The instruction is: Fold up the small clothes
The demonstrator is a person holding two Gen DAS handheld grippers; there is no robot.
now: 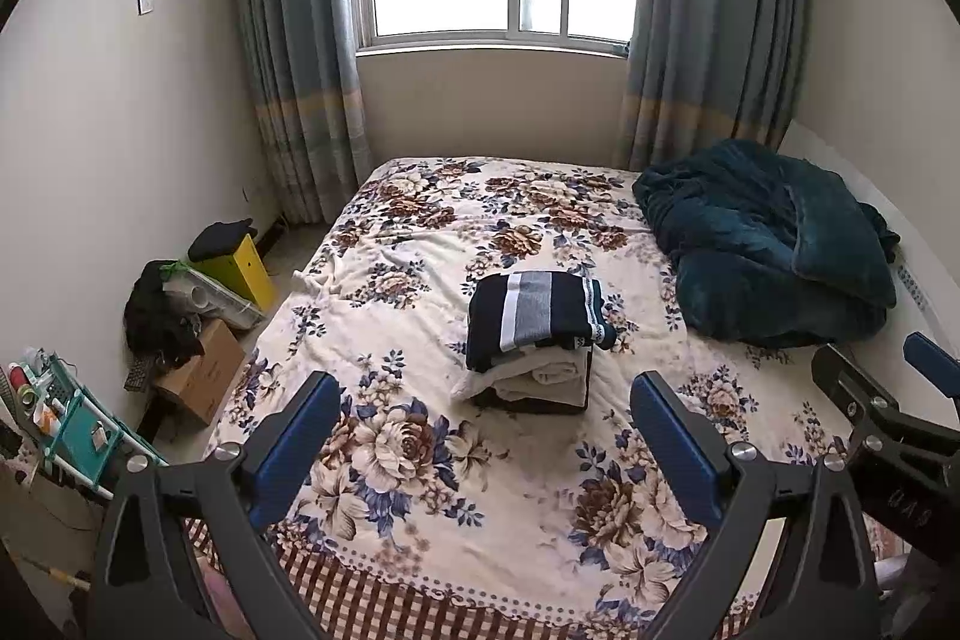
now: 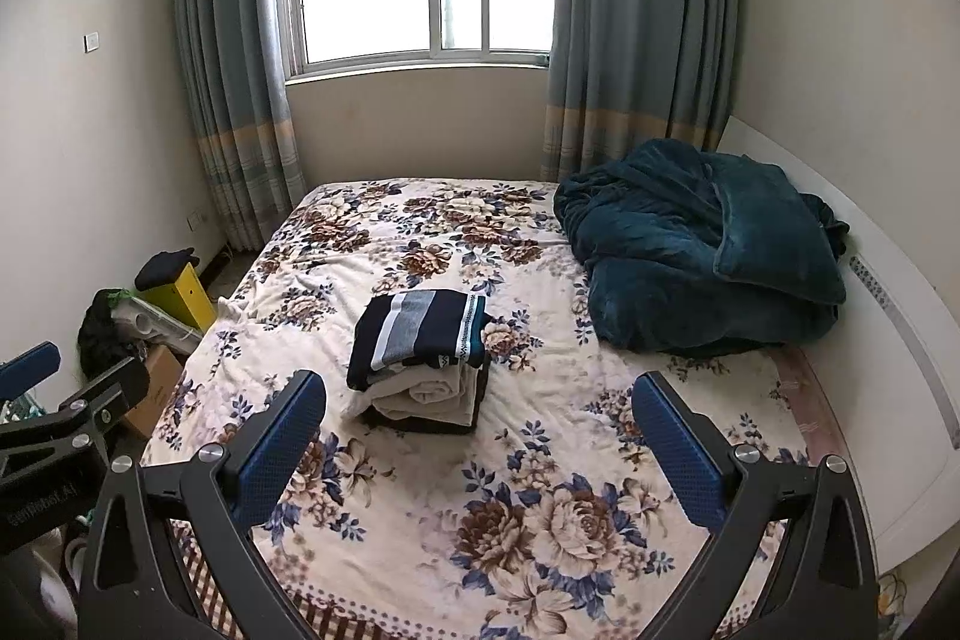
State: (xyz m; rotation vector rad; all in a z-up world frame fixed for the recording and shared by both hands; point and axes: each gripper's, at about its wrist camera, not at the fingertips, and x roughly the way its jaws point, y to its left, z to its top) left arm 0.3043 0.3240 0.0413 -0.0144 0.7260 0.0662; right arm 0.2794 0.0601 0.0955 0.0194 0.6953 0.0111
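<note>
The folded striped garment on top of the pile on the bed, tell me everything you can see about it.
The navy folded garment with white and grey stripes looks like soft knit fabric, with a patterned teal-and-white band along its right edge. It lies folded into a rough rectangle, slightly tilted, as the top layer of a small stack, resting on folded cream clothes in the middle of the floral bedspread. Neither gripper touches it; both hang open, well short of it.

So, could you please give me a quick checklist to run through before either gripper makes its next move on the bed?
1. Left gripper open, holding nothing: ok.
2. Right gripper open, holding nothing: ok.
3. Stack of folded clothes upright on the floral bedspread: ok.
4. Striped top garment lying square: not ok, it overhangs.
5. Unfolded small clothes left: cannot tell.
6. Teal blanket apart from the stack: ok.
</note>
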